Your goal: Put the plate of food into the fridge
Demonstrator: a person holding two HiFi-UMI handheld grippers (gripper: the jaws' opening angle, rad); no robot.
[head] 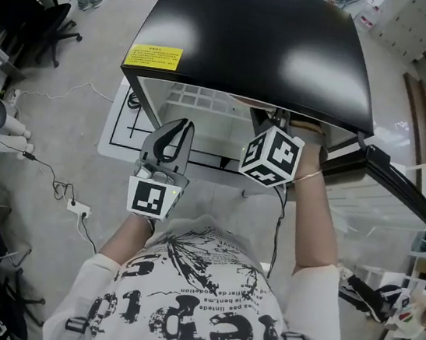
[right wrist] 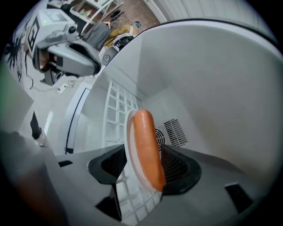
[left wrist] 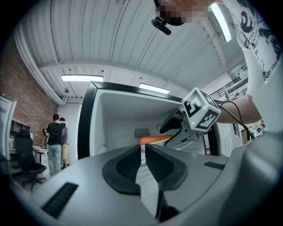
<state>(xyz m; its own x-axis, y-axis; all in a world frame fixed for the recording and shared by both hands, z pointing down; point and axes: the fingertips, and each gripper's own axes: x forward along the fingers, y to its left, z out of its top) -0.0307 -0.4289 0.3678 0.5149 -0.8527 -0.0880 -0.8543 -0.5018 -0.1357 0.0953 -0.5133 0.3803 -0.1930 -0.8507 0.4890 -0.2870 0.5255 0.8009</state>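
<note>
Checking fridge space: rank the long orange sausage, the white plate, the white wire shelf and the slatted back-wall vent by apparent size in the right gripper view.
1. White wire shelf, though partly hidden.
2. Orange sausage, enlarged by nearness.
3. Slatted vent.
White plate: edge-on, mostly behind the sausage, so unranked.

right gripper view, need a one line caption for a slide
Right gripper, jaws open, around a white plate carrying one sausage inside the fridge, by its wire shelf.
</note>
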